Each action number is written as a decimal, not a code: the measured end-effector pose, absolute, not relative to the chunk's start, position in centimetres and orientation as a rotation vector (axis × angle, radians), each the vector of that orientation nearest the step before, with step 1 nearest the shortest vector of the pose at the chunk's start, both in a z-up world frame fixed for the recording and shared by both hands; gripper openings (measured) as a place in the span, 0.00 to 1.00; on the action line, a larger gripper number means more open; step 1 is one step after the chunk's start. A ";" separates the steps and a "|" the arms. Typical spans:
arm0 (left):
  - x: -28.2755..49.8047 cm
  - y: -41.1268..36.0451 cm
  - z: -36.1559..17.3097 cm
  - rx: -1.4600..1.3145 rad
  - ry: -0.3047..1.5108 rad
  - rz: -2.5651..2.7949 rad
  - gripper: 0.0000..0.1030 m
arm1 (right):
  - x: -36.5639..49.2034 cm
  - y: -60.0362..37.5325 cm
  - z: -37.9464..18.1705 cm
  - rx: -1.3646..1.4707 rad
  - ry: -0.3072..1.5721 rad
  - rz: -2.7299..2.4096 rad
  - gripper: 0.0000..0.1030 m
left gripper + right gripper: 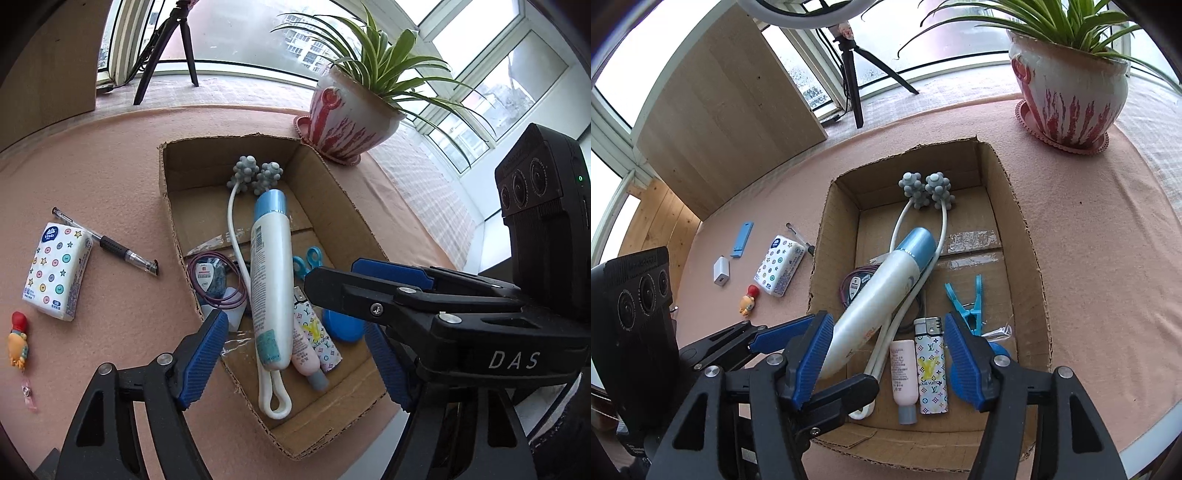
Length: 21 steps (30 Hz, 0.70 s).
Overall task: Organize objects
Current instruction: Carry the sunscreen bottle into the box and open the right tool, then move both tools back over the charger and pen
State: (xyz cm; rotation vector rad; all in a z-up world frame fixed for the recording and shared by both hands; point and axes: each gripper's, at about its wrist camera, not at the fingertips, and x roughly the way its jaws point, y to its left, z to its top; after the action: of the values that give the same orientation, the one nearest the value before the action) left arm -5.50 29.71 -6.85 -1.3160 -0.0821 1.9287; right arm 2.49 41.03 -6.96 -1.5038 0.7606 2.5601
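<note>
A white tube with a blue cap (pixel 269 273) (pixel 875 291) lies slanted in the cardboard box (pixel 170 206) (pixel 1023 236), on top of a white massager with grey knobbed balls (pixel 255 173) (pixel 927 188). My left gripper (pixel 295 362) stands open over the box's near end, its blue pads on either side of the tube's lower end and apart from it. My right gripper (pixel 886 358) is also open; the tube's end sits just by its left pad, and a patterned lighter (pixel 932 373) and a small pink tube (pixel 903 373) lie between its fingers.
Also in the box are a blue clothes peg (pixel 971 299) and a purple cord (pixel 218 280). On the pink cloth left of the box lie a tissue pack (pixel 57 269), a pen (pixel 107 243), a crab keychain (pixel 18 339), a white charger (pixel 722 277) and a blue stand (pixel 742 240). A potted plant (pixel 1067 96) stands behind the box on the right.
</note>
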 end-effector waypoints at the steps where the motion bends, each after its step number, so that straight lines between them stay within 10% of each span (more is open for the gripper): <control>1: -5.5 29.5 -6.7 -1.314 -0.082 1.930 0.76 | 2.4 41.0 -6.9 -1.500 0.765 2.559 0.57; 21: -6.6 17.2 -4.9 -1.343 -0.225 2.101 0.76 | -1.2 36.0 -6.0 -1.523 0.777 2.640 0.57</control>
State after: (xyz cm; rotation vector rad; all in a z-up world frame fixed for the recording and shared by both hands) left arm -6.63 17.20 -4.93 -1.3430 -0.2249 2.1015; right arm -1.21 36.05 -5.95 -1.5228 0.7767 2.6403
